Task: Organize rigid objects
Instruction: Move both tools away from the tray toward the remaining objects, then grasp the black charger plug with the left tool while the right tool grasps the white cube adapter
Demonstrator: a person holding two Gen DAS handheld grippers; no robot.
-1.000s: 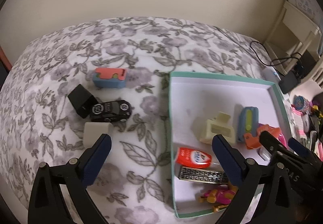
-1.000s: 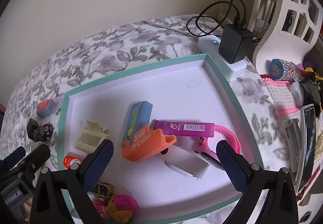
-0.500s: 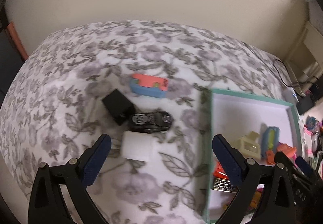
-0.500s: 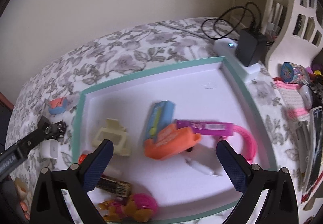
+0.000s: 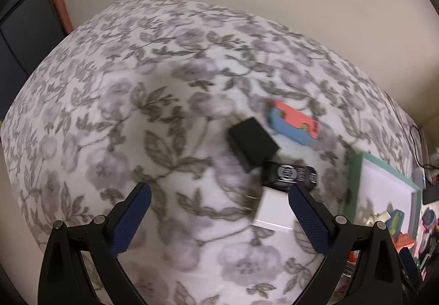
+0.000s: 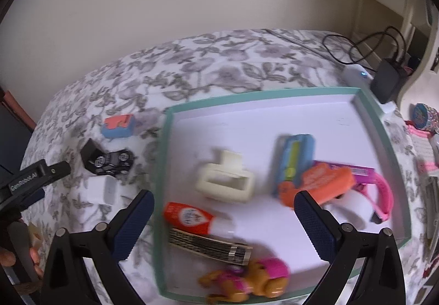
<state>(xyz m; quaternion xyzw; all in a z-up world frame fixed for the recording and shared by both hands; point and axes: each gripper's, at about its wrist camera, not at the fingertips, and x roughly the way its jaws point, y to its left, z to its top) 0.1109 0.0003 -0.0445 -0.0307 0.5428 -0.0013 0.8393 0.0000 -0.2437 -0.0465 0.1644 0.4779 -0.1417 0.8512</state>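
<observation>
The left tool (image 5: 216, 218) hangs with its jaws spread wide and nothing between them, over a surface covered in a grey floral cloth (image 5: 142, 101). Ahead of it and to its right lie 4 loose things in a tight cluster: a white block (image 5: 273, 210) nearest its right finger, a black toy car (image 5: 290, 174) just beyond and touching the block, a black cube (image 5: 252, 144) against the car's far end, and a blue and coral piece (image 5: 295, 123) a little farther off.

The right tool (image 6: 223, 221) is also wide apart and holds nothing, above the near left corner of a teal-rimmed white tray (image 6: 263, 93). Inside the tray are a cream clip (image 6: 225, 180), a red and white tube (image 6: 189, 218), a dark flat strip (image 6: 208, 246), a pink and brown toy dog (image 6: 247, 281), a blue and yellow piece (image 6: 293, 159), an orange piece (image 6: 319, 185) and a pink band (image 6: 384, 195). The view is blurred.
</observation>
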